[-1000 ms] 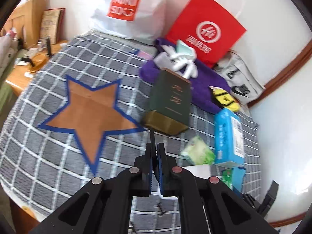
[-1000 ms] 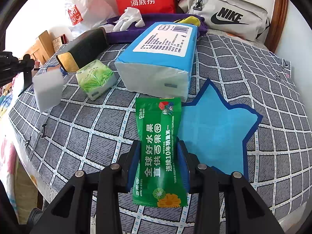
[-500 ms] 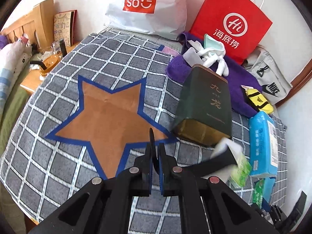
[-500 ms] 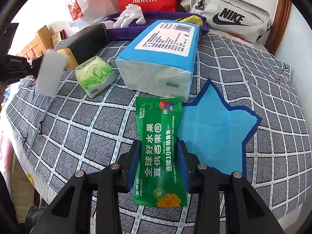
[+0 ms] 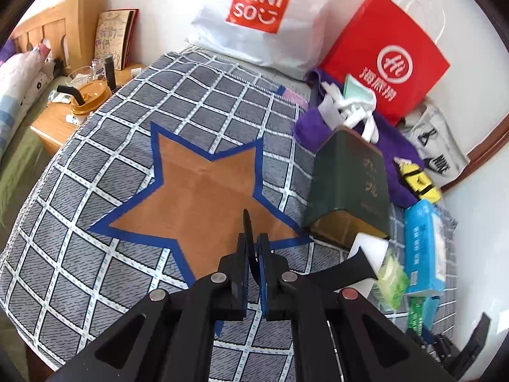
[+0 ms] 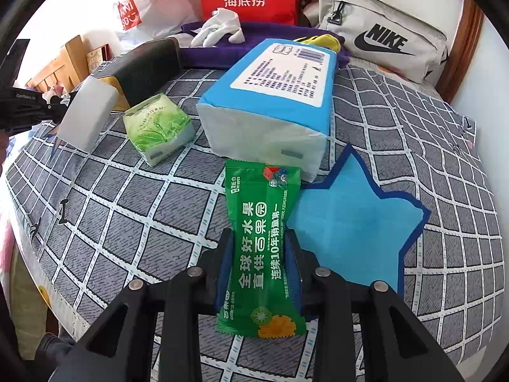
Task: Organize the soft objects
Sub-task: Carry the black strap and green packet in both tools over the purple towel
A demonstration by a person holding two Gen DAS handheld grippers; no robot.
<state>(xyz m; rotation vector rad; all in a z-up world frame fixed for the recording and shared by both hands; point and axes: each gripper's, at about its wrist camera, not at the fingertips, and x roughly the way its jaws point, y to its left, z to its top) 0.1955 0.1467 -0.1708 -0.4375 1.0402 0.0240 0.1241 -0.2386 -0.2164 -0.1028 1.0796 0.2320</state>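
Observation:
My right gripper (image 6: pixel 259 238) is closing on a green wipes pack (image 6: pixel 264 242) that lies on the checked cloth. Its pads press the pack's sides and pinch it in. Just right of the pack is a blue star patch (image 6: pixel 350 222). My left gripper (image 5: pixel 253 238) is shut on a thin black strip (image 5: pixel 247 222) over the lower tip of a brown star patch (image 5: pixel 203 197). A white foam block (image 5: pixel 369 248) hangs off a black piece by its right finger. How it joins the strip is hidden. In the right wrist view the white foam block (image 6: pixel 86 117) floats at the left.
A big blue tissue pack (image 6: pixel 270 95), a small green tissue pack (image 6: pixel 157 127) and a dark green box (image 5: pixel 350 184) lie mid-bed. Purple towel (image 5: pixel 394 146), white gloves (image 6: pixel 219 28), red bag (image 5: pixel 388 54), white bag (image 5: pixel 254 19) and grey Nike bag (image 6: pixel 381 31) line the wall. A bedside table (image 5: pixel 51 121) stands left.
The left gripper has moved left and down over the brown star, carrying the white block along. The right jaws have narrowed and now pinch the green pack.

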